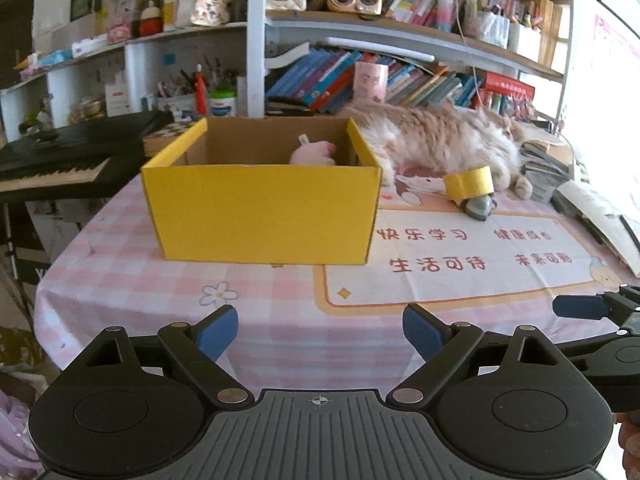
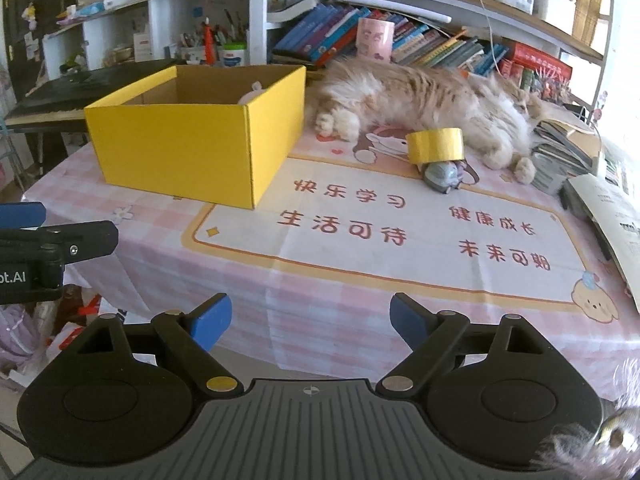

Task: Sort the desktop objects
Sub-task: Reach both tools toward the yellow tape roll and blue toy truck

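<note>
A yellow cardboard box (image 1: 260, 212) stands open on the table; it also shows in the right wrist view (image 2: 188, 148). A pink plush toy (image 1: 314, 152) lies inside it. A yellow tape roll (image 1: 469, 182) leans on a grey toy mouse (image 1: 480, 206) beside a lying cat; both show in the right wrist view, the tape roll (image 2: 435, 145) and the toy mouse (image 2: 442, 176). My left gripper (image 1: 320, 334) is open and empty, at the table's near edge before the box. My right gripper (image 2: 310, 326) is open and empty, at the near edge.
A fluffy orange cat (image 2: 420, 100) lies behind the tape. Stacked books (image 2: 560, 152) and an open booklet (image 2: 608, 216) are at the right. A keyboard piano (image 1: 60, 160) sits left of the table. Bookshelves (image 1: 360, 40) stand behind. A printed desk mat (image 2: 380, 232) covers the tablecloth.
</note>
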A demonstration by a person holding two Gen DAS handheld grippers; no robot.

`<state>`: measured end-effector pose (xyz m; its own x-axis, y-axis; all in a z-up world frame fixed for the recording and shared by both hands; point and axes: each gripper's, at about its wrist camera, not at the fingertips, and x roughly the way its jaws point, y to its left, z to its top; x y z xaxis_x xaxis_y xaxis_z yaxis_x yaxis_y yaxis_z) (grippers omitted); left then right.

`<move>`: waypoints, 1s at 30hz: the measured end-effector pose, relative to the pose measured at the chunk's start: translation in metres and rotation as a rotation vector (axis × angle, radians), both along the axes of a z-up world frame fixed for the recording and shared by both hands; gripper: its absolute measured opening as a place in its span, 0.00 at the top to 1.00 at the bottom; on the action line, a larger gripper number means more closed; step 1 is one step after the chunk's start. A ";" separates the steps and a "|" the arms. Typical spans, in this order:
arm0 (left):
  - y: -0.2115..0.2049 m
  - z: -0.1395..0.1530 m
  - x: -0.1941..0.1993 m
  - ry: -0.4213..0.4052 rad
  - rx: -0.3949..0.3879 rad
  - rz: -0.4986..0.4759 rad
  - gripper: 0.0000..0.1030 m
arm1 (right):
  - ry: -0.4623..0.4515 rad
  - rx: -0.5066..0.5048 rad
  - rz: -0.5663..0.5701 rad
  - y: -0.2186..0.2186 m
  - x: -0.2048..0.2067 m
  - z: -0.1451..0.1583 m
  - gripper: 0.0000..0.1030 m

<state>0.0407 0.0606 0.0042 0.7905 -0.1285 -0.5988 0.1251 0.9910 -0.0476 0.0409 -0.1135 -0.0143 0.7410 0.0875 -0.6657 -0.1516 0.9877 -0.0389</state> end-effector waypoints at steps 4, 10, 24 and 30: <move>-0.012 -0.002 0.009 0.012 0.000 -0.029 0.11 | 0.015 0.000 -0.026 -0.010 0.004 -0.001 0.17; -0.029 -0.004 0.024 0.023 0.000 -0.066 0.11 | 0.032 0.002 -0.063 -0.028 0.013 -0.003 0.17; -0.080 -0.008 0.068 0.037 0.023 -0.149 0.11 | 0.060 -0.009 -0.100 -0.068 0.050 -0.005 0.17; -0.102 -0.010 0.091 0.044 0.023 -0.175 0.11 | 0.068 -0.010 -0.121 -0.089 0.070 -0.006 0.17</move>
<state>0.1315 -0.0416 -0.0059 0.7302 -0.2474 -0.6369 0.2939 0.9552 -0.0341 0.1107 -0.2027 -0.0199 0.6990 -0.0061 -0.7150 -0.0343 0.9985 -0.0421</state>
